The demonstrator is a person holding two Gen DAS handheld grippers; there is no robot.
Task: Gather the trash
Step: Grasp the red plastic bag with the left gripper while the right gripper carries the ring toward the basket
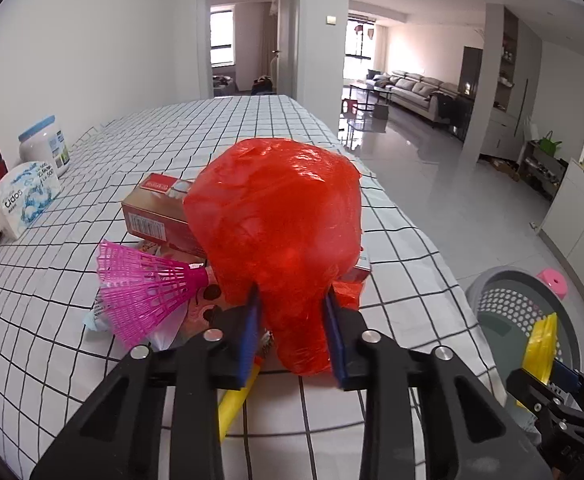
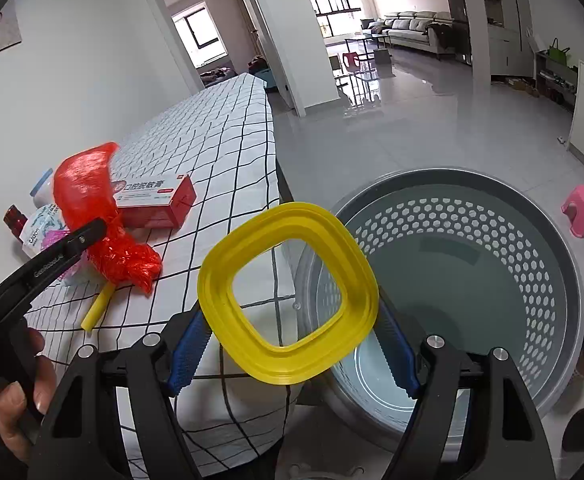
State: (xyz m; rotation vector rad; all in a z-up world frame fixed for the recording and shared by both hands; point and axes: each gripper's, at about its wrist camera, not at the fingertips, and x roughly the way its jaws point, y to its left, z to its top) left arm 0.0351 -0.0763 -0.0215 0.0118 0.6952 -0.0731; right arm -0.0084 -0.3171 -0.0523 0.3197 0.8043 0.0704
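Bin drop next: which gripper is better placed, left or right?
Right. The right gripper holds the yellow ring beside the table edge, next to the grey bin. The left gripper holds the red bag over the table, farther from the bin.

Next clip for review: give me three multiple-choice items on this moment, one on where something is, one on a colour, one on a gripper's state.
1. Where is the grey basket?
A. On the table
B. On the floor beside the table
C. On the sofa

2. What colour is the shuttlecock?
A. Pink
B. White
C. Green

3. What is the left gripper doing?
A. Hanging open over the floor
B. Shut on the red box
C. Shut on the red bag

Answers:
1 B, it stands on the tiles by the checked table edge.
2 A, its skirt and cap are pink.
3 C, the jaws pinch the bag's neck, while the right gripper grips a yellow ring.
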